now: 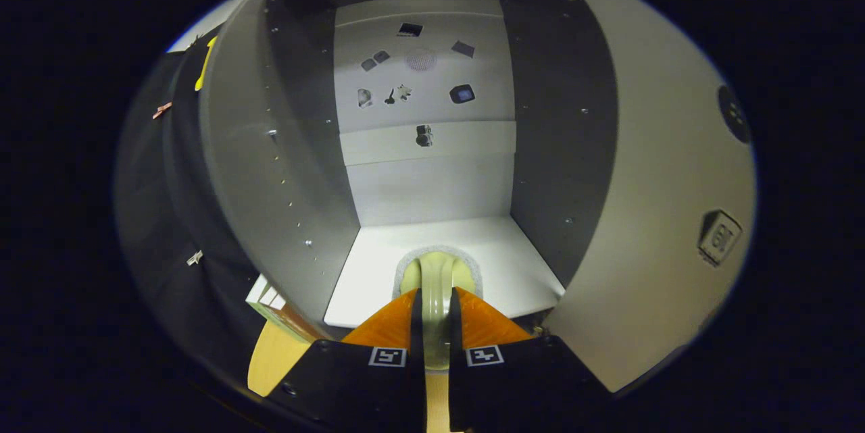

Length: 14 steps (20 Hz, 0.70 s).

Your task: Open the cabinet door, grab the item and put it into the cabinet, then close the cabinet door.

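The cabinet [270,169] stands open straight ahead, with grey side walls, a white floor [513,264] and a white back panel. Its door [662,217] is swung out to the right of the fingers. My gripper [436,294] is at the cabinet's front edge, shut on a pale yellow item [438,271] with a grey speckled rim. The item's narrow part runs between the two fingers. Its rounded end reaches just ahead of them, over the front of the cabinet floor. Whether it rests on the floor I cannot tell.
Small dark fittings and holes dot the back panel [426,88]. A box [274,304] sits on the wooden table [274,359] left of the cabinet's base. Black cloth hangs beyond the left wall. The door's inner face carries a square fitting [720,237].
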Motion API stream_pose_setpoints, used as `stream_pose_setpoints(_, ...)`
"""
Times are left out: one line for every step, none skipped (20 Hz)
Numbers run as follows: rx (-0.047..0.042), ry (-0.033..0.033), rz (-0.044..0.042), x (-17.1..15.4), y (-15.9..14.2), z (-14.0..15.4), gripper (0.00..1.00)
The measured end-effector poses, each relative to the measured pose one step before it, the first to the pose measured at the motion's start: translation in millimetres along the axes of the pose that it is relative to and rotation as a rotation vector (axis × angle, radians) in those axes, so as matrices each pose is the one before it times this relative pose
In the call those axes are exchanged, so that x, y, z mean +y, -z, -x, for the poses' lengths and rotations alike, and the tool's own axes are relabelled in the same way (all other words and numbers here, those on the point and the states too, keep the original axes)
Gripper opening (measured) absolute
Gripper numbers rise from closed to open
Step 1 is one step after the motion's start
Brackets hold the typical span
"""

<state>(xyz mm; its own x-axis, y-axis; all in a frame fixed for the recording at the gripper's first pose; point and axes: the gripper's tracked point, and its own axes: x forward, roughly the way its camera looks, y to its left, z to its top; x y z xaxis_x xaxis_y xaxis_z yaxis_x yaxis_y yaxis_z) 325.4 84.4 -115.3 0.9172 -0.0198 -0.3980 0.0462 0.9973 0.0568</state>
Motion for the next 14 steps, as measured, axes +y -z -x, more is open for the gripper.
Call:
stream_pose_setpoints(0.01222,0.00353,0.00034,1.22,-0.66,-13.79,0.17)
stream_pose_setpoints(0.01171,0.00680,0.00495,0.36,0.77,-14.16,0.17)
stream_pose_setpoints(0.01029,0.00725,-0.00531,0.72,0.90,-14.90,0.17)
stream_pose_setpoints(0.00714,0.00047,-0.00640,1.86,0.89,-13.17,0.17)
stream_pose_setpoints(0.00411,0.00916,0.00333,-1.14,2.57,-15.14,0.17)
stream_pose_setpoints(-0.00129,0.00507,0.00186,-0.08,0.90,-10.35,0.17)
stream_pose_setpoints(-0.00526,-0.00339,0.00429,2.31,-0.41,-10.12,0.17)
stream_pose_setpoints(0.00066,0.00606,0.00608,-0.08,0.05,-7.44,0.17)
stream_pose_setpoints(-0.00081,0.00382,-0.00072,-0.80,-0.32,-8.55,0.17)
stream_pose_setpoints(0.00279,0.00413,-0.00573,-0.62,-0.27,-6.51,0.17)
stream_pose_setpoints(0.00286,0.00883,-0.00704,-1.29,-0.41,-5.12,0.17)
stream_pose_setpoints(0.00552,0.00231,-0.00278,-0.96,1.76,-9.25,0.19)
stream_pose_setpoints(-0.00044,0.00525,0.00105,-0.24,-0.70,-4.23,0.19)
stream_pose_setpoints(0.00394,0.00114,0.00199,-0.08,0.83,-5.55,0.19)
